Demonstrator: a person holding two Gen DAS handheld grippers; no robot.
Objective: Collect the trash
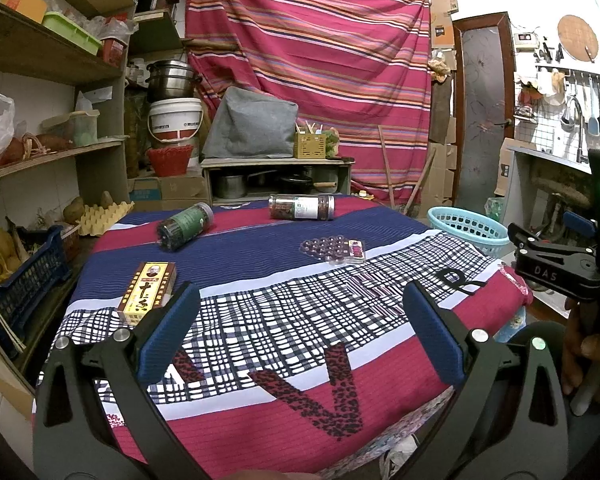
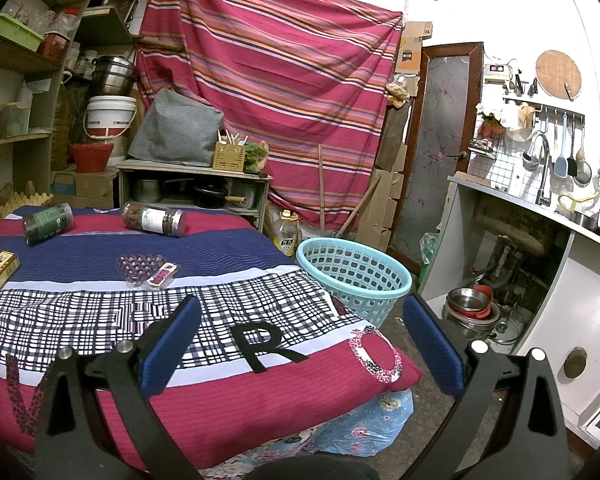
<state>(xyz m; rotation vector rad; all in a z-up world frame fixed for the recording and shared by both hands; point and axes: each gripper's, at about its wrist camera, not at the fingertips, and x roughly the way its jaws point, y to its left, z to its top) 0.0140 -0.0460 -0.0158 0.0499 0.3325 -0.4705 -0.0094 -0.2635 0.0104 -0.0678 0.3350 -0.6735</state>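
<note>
The left gripper hangs with its blue-padded fingers spread wide and holding nothing, the right gripper is likewise spread and empty (from the left wrist view its black body shows at the far right, a hand gripping its handle).

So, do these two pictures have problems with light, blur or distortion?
Left wrist view: strong fisheye bending, the wall by the sink overexposed, the table sharp. Right wrist view: the same bending, white glare on the wall above the sink; the basket stays clear.
</note>
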